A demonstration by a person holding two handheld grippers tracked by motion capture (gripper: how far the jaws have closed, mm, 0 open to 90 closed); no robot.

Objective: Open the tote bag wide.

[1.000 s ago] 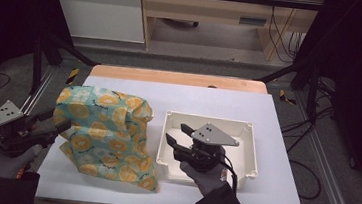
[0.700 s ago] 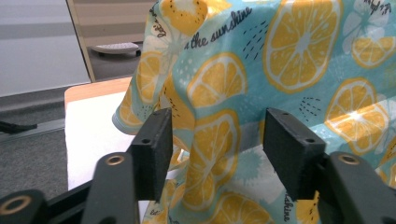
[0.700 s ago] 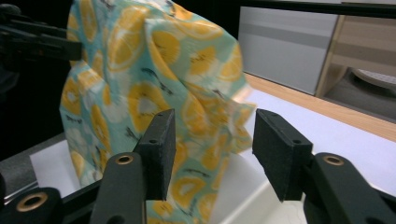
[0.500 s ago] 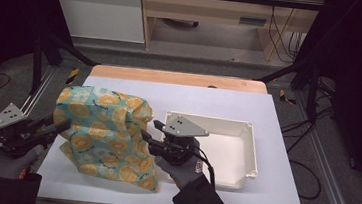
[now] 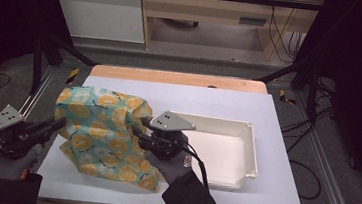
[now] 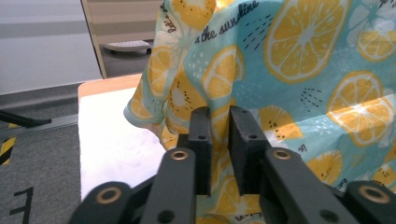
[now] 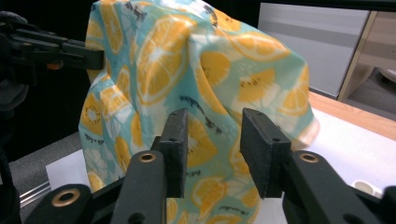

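**Both grippers close in on the lemon-print bag**

The bag (image 5: 103, 129) stands on the white desk (image 5: 281, 192), near its left edge and toward the front, leaning a little. Just to its right lies an empty white tray (image 5: 244, 153).

The left gripper (image 5: 54, 124) comes in from the left edge of the desk, and its jaws have just been closing. In the left gripper view a fold of the bag's cloth (image 6: 219, 126) sits in the narrow gap between the pads, so it appears clenched on the bag's left side.

The right gripper (image 5: 139, 128) reaches from the tray side to the bag's right flank. Its jaws have also been closing, yet the right gripper view shows them well apart, with cloth (image 7: 210, 135) bulging just beyond the tips and not pinched. It is released for now.

The step in hand looks like taking hold of the bag on both sides, probably to lift or open it. The next move calls for the right gripper to push slightly further in and clamp on a fold, while the left keeps its pinch steady so the soft cloth does not slip free.
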